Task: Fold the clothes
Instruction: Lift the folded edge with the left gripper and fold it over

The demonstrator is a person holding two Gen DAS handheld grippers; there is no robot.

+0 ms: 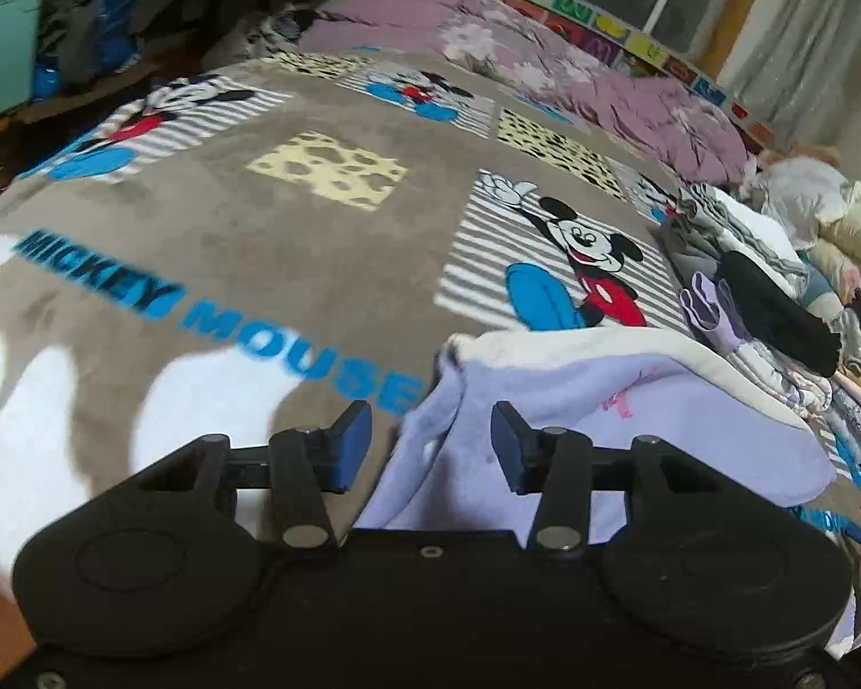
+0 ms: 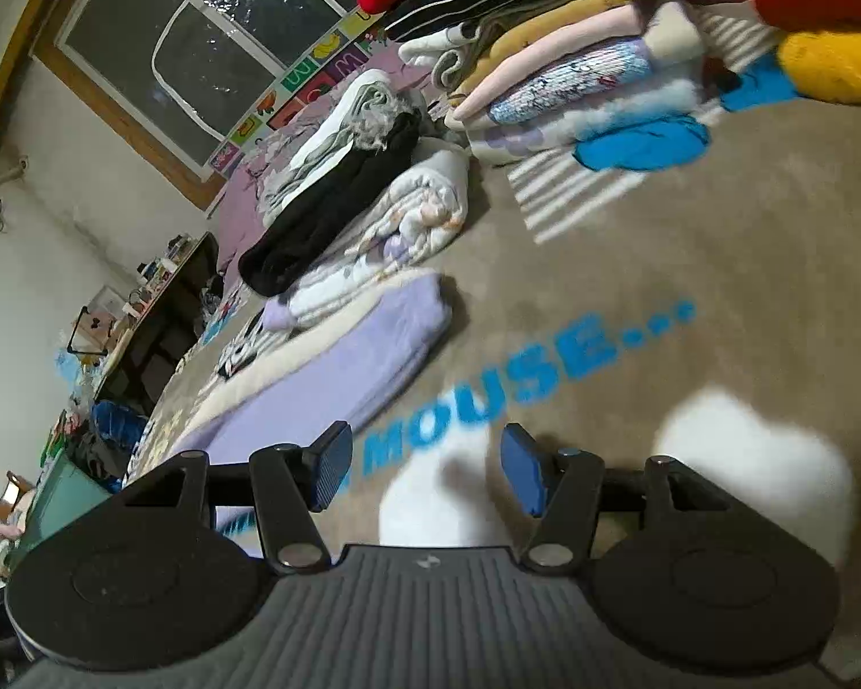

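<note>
A folded lavender garment (image 1: 631, 402) with a cream lining lies on the brown cartoon-print blanket (image 1: 258, 241). My left gripper (image 1: 430, 439) hovers just above its near left edge, jaws apart with nothing pinched between the blue pads. In the right wrist view the same lavender garment (image 2: 344, 367) lies flat to the left, beside a roll of white and black clothes (image 2: 361, 201). My right gripper (image 2: 425, 468) stands open over the bare blanket (image 2: 689, 241), to the right of the garment and apart from it.
Stacks of folded clothes (image 1: 786, 310) line the blanket's right side, also seen as a tall pile (image 2: 557, 69). A rumpled purple quilt (image 1: 574, 69) lies at the back under a window (image 2: 201, 46). Cluttered tables (image 2: 143, 310) stand along the wall.
</note>
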